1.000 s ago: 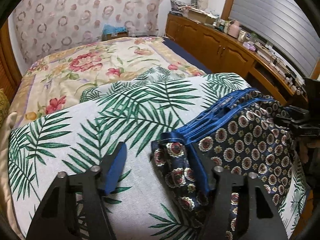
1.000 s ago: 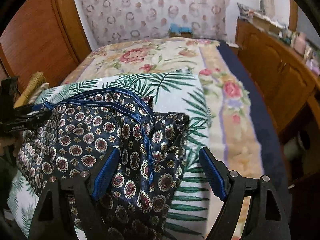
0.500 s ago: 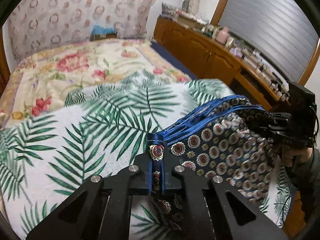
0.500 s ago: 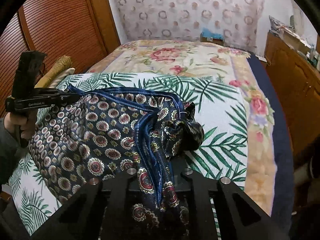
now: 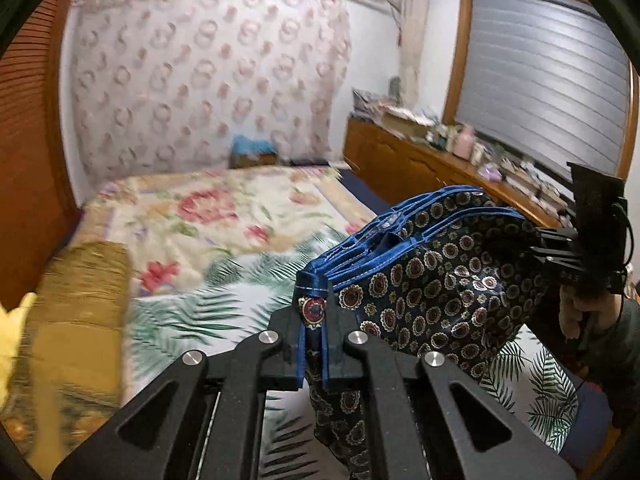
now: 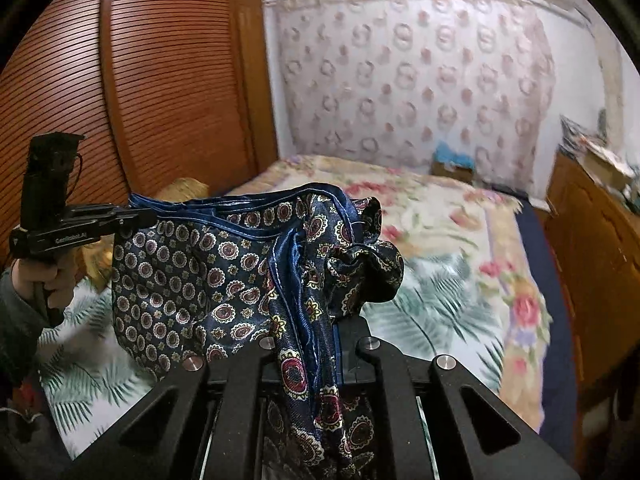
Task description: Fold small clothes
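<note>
A dark blue patterned garment (image 5: 432,280) with a bright blue hem hangs stretched between both grippers, lifted off the bed. In the left wrist view my left gripper (image 5: 314,320) is shut on one corner of its hem. The right gripper (image 5: 560,256) shows at the far right of that view, held by a hand. In the right wrist view my right gripper (image 6: 310,340) is shut on the bunched other end of the garment (image 6: 192,272). The left gripper (image 6: 116,216) clamps the far corner at the left there.
A palm-leaf cloth (image 5: 224,308) covers the near part of the bed, with a floral bedspread (image 5: 208,208) behind it. A golden-brown pillow (image 5: 80,300) lies at the left. A wooden cabinet (image 5: 420,164) with clutter runs along the right. Slatted wooden doors (image 6: 80,80) stand at the left.
Both grippers went from open around the garment's ends to shut on them. Both then rose, lifting the garment off the bed and stretching it between them.
</note>
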A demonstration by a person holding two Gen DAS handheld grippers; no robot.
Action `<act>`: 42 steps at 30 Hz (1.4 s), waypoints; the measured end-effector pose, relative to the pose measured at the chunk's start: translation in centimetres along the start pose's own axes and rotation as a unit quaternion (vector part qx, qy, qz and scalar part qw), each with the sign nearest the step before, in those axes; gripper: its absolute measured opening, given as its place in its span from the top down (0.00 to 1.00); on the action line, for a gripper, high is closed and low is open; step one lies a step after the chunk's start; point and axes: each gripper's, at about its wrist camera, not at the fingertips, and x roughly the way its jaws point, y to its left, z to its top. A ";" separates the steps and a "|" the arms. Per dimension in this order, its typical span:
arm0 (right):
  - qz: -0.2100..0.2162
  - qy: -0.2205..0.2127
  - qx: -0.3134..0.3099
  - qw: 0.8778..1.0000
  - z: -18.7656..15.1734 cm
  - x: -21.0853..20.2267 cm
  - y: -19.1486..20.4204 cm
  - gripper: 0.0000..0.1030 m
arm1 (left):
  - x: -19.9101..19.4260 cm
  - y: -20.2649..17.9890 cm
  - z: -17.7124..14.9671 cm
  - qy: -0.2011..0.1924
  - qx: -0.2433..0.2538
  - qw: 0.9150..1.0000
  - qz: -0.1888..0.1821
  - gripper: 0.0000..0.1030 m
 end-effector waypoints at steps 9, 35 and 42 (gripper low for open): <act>0.069 -0.016 -0.087 0.994 7.1 6.2 5.0 0.91 | -7.6 8.2 -0.7 -0.062 -0.037 0.994 0.088 0.94; 0.112 0.023 -0.263 0.958 19.0 34.1 14.5 0.36 | -9.8 22.2 -14.6 -0.019 -0.201 0.946 0.254 0.94; 0.094 0.020 -0.193 0.977 17.2 34.5 14.1 0.32 | -10.2 22.0 -14.2 -0.018 -0.199 0.945 0.259 0.94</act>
